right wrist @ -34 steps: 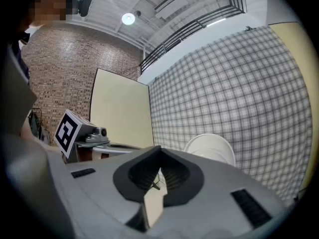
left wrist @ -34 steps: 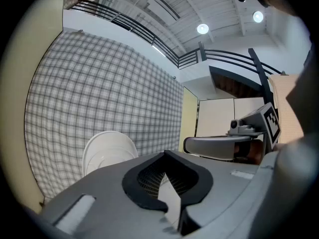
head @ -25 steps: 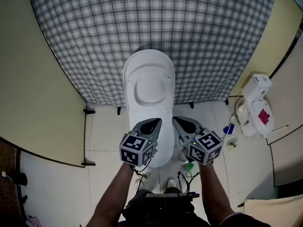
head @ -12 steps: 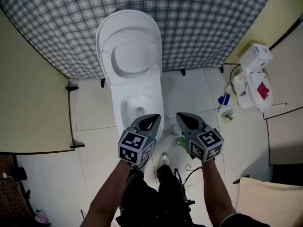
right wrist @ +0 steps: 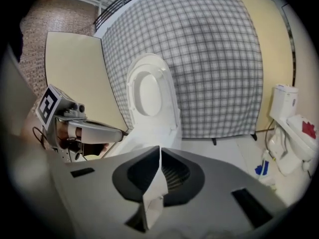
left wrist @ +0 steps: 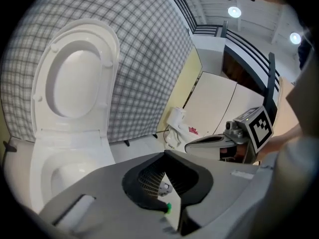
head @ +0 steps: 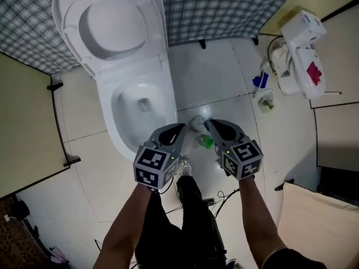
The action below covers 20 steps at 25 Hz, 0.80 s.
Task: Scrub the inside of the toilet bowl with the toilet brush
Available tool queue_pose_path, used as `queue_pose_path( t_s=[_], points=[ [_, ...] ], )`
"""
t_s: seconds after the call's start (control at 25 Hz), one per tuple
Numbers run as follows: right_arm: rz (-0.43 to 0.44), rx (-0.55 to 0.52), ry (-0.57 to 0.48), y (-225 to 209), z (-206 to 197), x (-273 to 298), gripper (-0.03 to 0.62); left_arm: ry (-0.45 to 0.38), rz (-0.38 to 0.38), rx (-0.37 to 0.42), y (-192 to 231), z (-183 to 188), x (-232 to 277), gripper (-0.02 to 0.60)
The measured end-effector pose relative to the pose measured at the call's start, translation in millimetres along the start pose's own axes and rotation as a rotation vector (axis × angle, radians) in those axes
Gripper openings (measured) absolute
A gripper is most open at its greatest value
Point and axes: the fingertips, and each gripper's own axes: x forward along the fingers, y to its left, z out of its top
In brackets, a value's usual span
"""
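Toilet bowl [head: 140, 102] sits open at the upper left of the head view, its lid [head: 109, 24] raised against the checked curtain [head: 224, 10], white and dry-looking inside. Both grippers hang just off its front rim, above the tiled floor [head: 219, 72]. The left gripper [head: 178, 130] has its jaws closed with nothing between them. The right gripper [head: 212, 125] is closed and empty too, tips meeting, though its jaws have just been easing open by a hair. Between the two tips a small round pale object [head: 197, 123] and a green piece [head: 206, 142] lie on the floor (whether this is the brush I cannot tell).
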Motion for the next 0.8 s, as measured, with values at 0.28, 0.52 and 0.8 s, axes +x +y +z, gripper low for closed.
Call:
queue_pose_path(
  t_s=[0.28,0.52,0.8],
  points=[
    [-0.054,0.012,0.159,-61,-103,47,0.130,0.076,-0.008,-0.023,6,-67,55,0.006],
    [-0.090,-0.017,0.343,-103,-196,93,0.249,0.120,-0.015,-0.049,6,-120,75,0.006],
    [-0.089,-0.037,0.470,-126,-258,137,0.285,0.147,-0.016,-0.082,6,-152,81,0.006]
  ],
)
